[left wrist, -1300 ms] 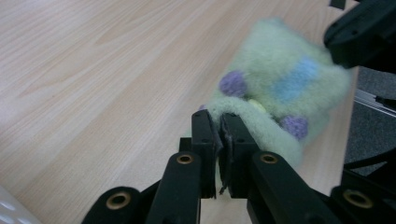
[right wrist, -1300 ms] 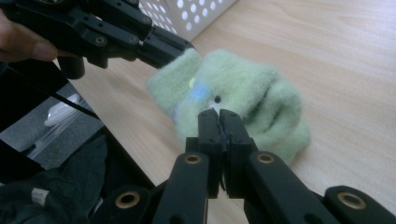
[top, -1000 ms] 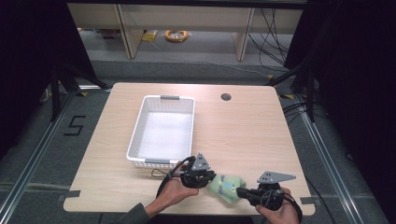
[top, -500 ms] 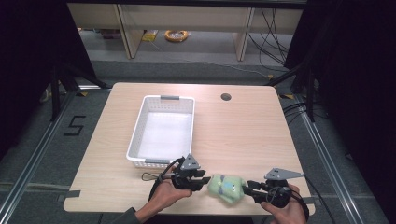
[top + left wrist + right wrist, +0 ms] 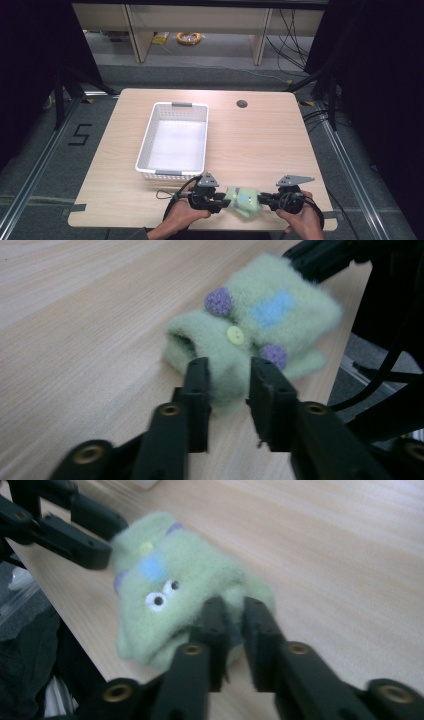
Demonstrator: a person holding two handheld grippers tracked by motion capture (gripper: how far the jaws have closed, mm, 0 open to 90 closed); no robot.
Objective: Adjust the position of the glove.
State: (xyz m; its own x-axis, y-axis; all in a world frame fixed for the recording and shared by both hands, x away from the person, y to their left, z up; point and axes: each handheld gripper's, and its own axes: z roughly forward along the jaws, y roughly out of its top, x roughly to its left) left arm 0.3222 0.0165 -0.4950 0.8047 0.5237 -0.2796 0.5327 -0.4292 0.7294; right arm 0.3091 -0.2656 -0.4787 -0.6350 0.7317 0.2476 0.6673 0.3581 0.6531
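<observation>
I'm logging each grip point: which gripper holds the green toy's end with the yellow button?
The left gripper: its jaws pinch the green plush toy just below the yellow button. The right gripper clamps the opposite end, near the googly eyes.

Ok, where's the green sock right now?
In the high view the sock is at the table's near edge, between the left claw and right claw, just right of the basket.

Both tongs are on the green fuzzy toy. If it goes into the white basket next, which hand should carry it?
Left, probably. The left tongs grip the green toy on the side nearer the white basket, which sits up and left of both hands. The right tongs would have to reach across.
</observation>
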